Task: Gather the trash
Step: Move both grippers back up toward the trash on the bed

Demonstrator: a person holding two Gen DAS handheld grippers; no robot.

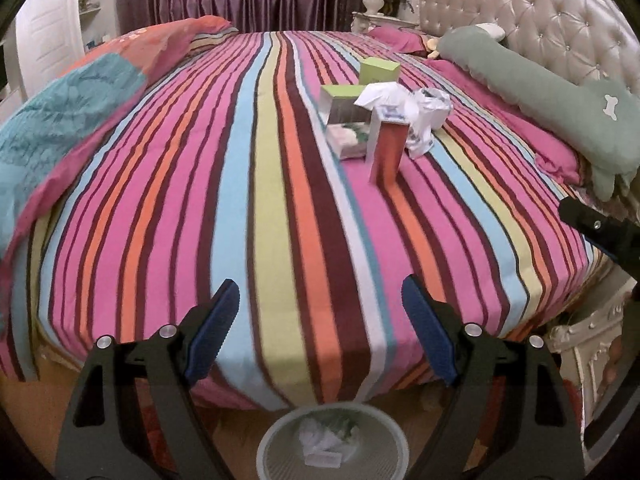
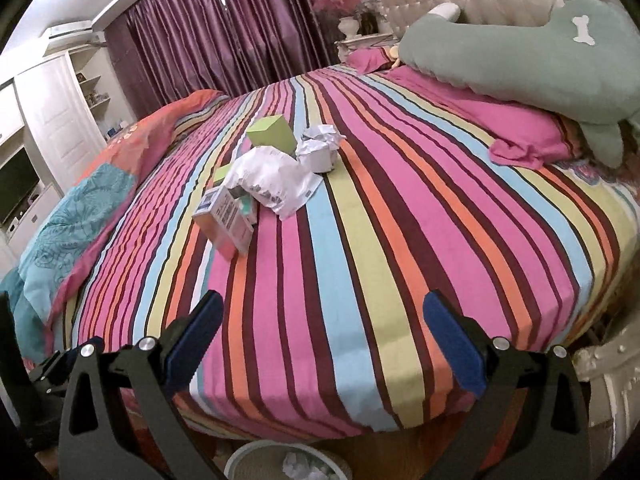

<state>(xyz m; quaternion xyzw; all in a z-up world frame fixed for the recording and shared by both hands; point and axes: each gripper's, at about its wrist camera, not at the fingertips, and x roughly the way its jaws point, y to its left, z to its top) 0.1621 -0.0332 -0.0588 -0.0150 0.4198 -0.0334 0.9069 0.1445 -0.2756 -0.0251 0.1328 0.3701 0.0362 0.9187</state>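
Observation:
A heap of trash lies on the striped bedspread (image 1: 248,184): a green box (image 1: 379,71), an upright orange carton (image 1: 386,152), a crumpled white bag (image 1: 430,114) and a flat packet (image 1: 348,140). The right wrist view shows the same heap: the green box (image 2: 272,132), white bag (image 2: 272,178), crumpled paper (image 2: 320,148) and the carton (image 2: 226,220) lying tilted. A white bin (image 1: 332,440) with crumpled paper in it stands on the floor below both grippers, also in the right wrist view as the bin (image 2: 256,458). My left gripper (image 1: 322,328) and right gripper (image 2: 324,340) are open and hold nothing, well short of the heap.
A long green pillow (image 1: 540,92) and pink pillows lie by the tufted headboard (image 1: 540,12). A folded quilt (image 1: 68,120) sits on the bed's left side. Purple curtains (image 2: 224,36) and a white cabinet (image 2: 52,120) stand behind. A carved bed corner (image 2: 612,372) is at right.

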